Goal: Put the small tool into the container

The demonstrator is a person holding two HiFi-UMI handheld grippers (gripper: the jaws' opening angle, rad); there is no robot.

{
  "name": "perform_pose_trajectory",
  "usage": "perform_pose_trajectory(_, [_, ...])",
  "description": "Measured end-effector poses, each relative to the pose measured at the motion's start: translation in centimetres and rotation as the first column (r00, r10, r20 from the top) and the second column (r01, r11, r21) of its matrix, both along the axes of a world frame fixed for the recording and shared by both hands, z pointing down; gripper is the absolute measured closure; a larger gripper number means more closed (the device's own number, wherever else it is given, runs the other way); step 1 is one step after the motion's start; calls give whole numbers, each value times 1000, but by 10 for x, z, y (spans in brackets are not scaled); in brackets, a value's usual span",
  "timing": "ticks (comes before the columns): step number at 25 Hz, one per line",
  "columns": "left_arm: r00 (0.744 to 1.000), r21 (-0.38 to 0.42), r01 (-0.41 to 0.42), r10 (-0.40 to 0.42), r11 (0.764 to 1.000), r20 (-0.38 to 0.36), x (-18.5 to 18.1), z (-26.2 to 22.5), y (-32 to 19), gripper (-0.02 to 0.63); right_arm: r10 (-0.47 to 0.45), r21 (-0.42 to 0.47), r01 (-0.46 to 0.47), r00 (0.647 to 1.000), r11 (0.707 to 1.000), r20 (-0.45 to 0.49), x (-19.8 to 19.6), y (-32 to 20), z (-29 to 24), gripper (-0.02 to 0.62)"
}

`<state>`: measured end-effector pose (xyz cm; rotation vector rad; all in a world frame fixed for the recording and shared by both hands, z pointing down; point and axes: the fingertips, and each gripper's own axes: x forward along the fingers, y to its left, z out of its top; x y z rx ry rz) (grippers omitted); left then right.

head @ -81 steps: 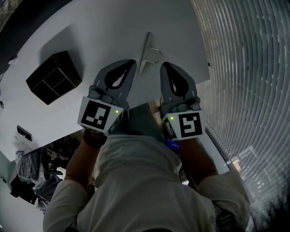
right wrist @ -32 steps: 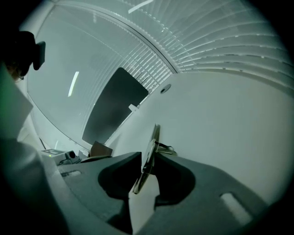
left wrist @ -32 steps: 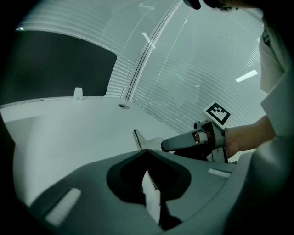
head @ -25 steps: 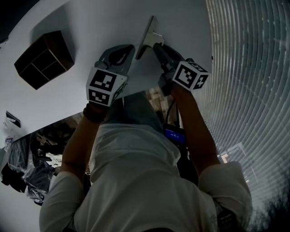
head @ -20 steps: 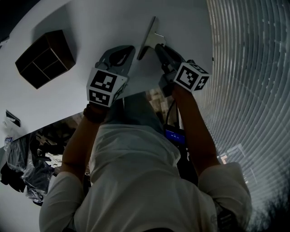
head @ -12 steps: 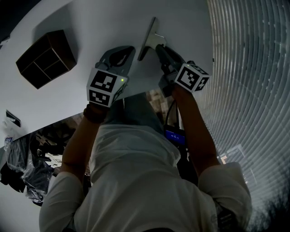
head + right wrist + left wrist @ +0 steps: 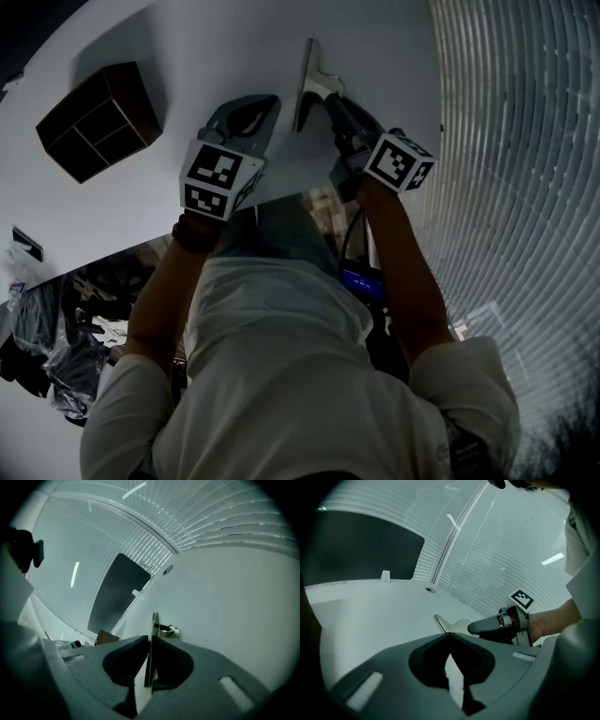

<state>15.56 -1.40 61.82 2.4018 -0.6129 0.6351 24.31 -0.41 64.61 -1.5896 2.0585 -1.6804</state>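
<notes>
The small tool (image 7: 308, 77) is a flat metal blade with a short cross handle, on the white table (image 7: 197, 42) ahead of both grippers. My right gripper (image 7: 330, 97) is shut on its near end; in the right gripper view the thin blade (image 7: 152, 644) stands on edge between the closed jaws of the right gripper (image 7: 150, 639). My left gripper (image 7: 266, 99) rests beside it on the left, shut on nothing, with the left gripper (image 7: 450, 634) tips touching. The container (image 7: 97, 122), a dark brown box with compartments, sits at the far left.
The table's right edge (image 7: 437, 103) runs close to the right gripper, with slatted blinds (image 7: 506, 141) beyond it. A round hole (image 7: 427, 589) and a small white clip (image 7: 385, 576) lie near the table's far edge. Dark clutter (image 7: 66, 328) lies below the near edge.
The right gripper went forward from beside the left one to the tool and shut on it. In the last second the tool turned slightly, its far end swinging right.
</notes>
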Motion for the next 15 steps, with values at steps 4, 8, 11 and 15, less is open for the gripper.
perform_pose_trajectory(4, [1000,1,-1,1,1000,-2,0,-3,-1,604,-8,13,8,1000,1000,-3,-1,-2,-6,569])
perform_pose_trajectory(8, [1000,1,-2,2,1000,-3,0,-3,-1,604,-3,7,3,1000,1000,-9,0,-2,-6,571])
perform_pose_trajectory(11, [1000,6,-2,2,1000,-7,0,-5,-3,604,2,14,-2,1000,1000,-3,0,-4,-9,571])
perform_pose_trajectory(15, [1000,4,2,-2,1000,-8,0,-7,-5,604,3,11,-3,1000,1000,6,-1,-4,-11,571])
